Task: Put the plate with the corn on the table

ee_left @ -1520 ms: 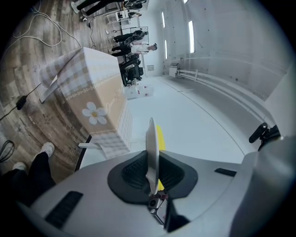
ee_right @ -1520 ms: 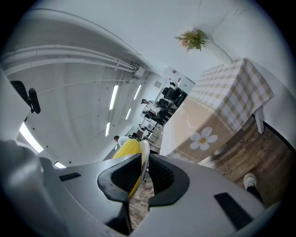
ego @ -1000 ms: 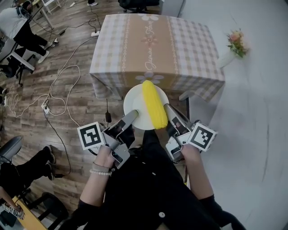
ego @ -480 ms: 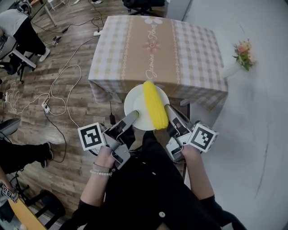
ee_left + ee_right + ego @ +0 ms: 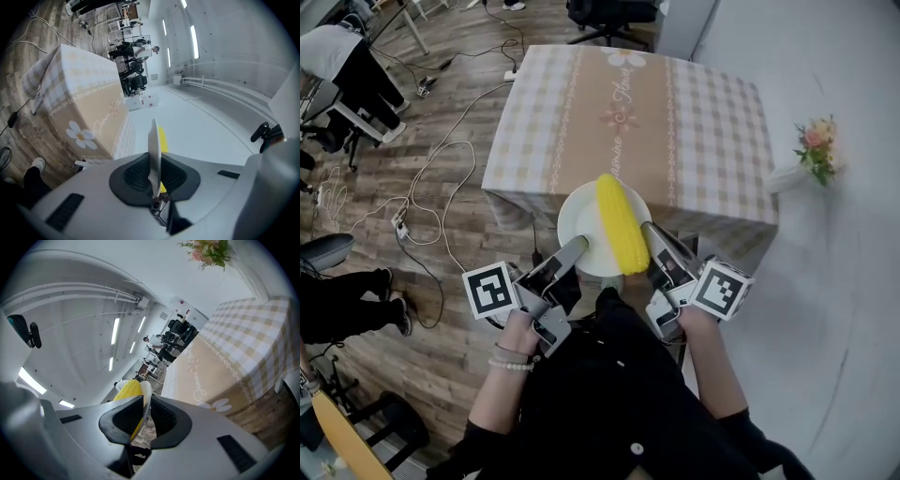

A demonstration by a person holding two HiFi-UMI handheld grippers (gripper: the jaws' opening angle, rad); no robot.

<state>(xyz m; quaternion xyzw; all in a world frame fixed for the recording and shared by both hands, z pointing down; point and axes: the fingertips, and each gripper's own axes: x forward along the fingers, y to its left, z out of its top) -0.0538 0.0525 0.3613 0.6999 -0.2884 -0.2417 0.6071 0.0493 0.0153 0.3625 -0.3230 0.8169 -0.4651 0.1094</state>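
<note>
left gripper (image 5: 575,247): clamped on plate (image 5: 579,217) rim
right gripper (image 5: 651,232): clamped on opposite rim
corn (image 5: 619,223): lying on plate
plate: just short of tabletop (image 5: 628,122)

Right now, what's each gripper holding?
left gripper: shut on the plate, at its rim.
right gripper: shut on the same plate, corn lying on it.

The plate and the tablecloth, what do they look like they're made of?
The plate looks like ceramic or hard plastic: plain white, smooth, thin rim; which is unclear. The tablecloth looks like matte fabric: printed checks, hanging in soft folds at the corners.
</note>
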